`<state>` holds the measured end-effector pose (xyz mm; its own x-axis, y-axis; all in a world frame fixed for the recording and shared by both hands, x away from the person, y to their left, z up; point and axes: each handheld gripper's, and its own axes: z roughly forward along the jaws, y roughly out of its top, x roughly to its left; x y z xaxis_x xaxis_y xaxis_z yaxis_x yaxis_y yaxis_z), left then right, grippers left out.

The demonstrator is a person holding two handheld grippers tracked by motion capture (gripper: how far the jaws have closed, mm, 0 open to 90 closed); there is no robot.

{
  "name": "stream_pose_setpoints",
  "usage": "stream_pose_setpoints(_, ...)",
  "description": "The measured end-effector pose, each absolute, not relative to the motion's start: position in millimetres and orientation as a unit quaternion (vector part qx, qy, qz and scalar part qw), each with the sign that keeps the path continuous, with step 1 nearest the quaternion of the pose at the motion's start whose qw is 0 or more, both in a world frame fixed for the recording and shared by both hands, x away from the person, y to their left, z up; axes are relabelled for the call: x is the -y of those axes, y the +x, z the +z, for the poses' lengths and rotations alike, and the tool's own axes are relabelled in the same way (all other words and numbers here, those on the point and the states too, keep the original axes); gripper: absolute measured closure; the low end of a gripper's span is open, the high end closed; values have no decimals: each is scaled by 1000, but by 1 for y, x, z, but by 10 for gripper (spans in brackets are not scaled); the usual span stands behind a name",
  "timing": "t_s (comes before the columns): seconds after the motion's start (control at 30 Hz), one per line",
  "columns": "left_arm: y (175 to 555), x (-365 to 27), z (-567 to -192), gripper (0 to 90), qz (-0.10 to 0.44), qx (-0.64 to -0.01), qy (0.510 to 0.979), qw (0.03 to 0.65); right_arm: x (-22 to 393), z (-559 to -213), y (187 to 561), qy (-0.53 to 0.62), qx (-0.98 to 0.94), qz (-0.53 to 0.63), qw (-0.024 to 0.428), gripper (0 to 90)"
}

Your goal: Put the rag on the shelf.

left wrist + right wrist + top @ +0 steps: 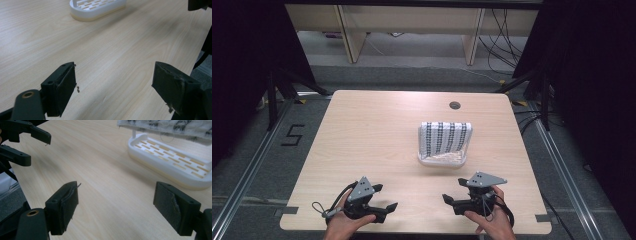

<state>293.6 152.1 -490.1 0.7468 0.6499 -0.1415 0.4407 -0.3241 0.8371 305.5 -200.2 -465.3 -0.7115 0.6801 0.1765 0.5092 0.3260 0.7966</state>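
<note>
Pale wooden tabletop point(372, 135) carries a white slatted rack point(443, 159) draped with a striped cloth point(445, 136); left tool point(379, 198) and right tool point(451, 191) both hover near its front edge, jaws apart.

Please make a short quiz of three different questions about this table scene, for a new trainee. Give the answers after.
1. True or false: the striped cloth hangs over a rail above the white slotted tray.
2. Multiple choice: the left tongs are A) shut on the cloth, B) open with nothing between the jaws, C) resting inside the tray.
3. Short answer: which tongs are nearer to the tray on the wooden table?

Key
1. True.
2. B.
3. The right tongs; they are also open and hold nothing.
</note>
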Motion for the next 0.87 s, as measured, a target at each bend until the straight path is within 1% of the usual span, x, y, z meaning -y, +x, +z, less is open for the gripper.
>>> stream_pose_setpoints(0.03, 291, -152, -492, 182, 112, -336, 813, 462, 201, -466, 303, 377, -807, 444, 98, 212)
stream_pose_setpoints(0.13, 289, -151, -494, 182, 109, -336, 813, 463, 201, -470, 302, 374, -807, 444, 106, 212)
stream_pose_setpoints(0.17, 288, -151, -495, 182, 113, -333, 816, 460, 201, -472, 302, 366, -811, 445, 104, 212)
stream_pose_setpoints(0.2, 288, -151, -496, 183, 118, -332, 818, 454, 201, -473, 300, 366, -815, 436, 113, 212)
stream_pose_setpoints(0.23, 287, -149, -498, 183, 117, -336, 815, 457, 199, -475, 298, 370, -813, 436, 108, 212)
stream_pose_setpoints(0.27, 287, -151, -498, 183, 121, -327, 826, 442, 199, -475, 298, 370, -813, 436, 108, 212)
stream_pose_setpoints(0.37, 287, -147, -501, 183, 118, -332, 820, 451, 197, -479, 297, 356, -822, 430, 111, 212)
stream_pose_setpoints(0.43, 287, -147, -501, 183, 118, -333, 820, 450, 194, -480, 297, 353, -825, 429, 101, 212)
stream_pose_setpoints(0.6, 288, -149, -500, 183, 119, -337, 821, 446, 192, -483, 296, 349, -829, 426, 101, 212)
stream_pose_setpoints(0.73, 290, -152, -501, 183, 121, -338, 817, 452, 193, -484, 297, 347, -829, 424, 111, 212)
stream_pose_setpoints(0.8, 292, -154, -501, 183, 121, -333, 822, 445, 193, -483, 297, 350, -828, 426, 103, 212)
stream_pose_setpoints(0.87, 292, -153, -502, 183, 123, -345, 813, 453, 194, -484, 299, 345, -828, 429, 106, 212)
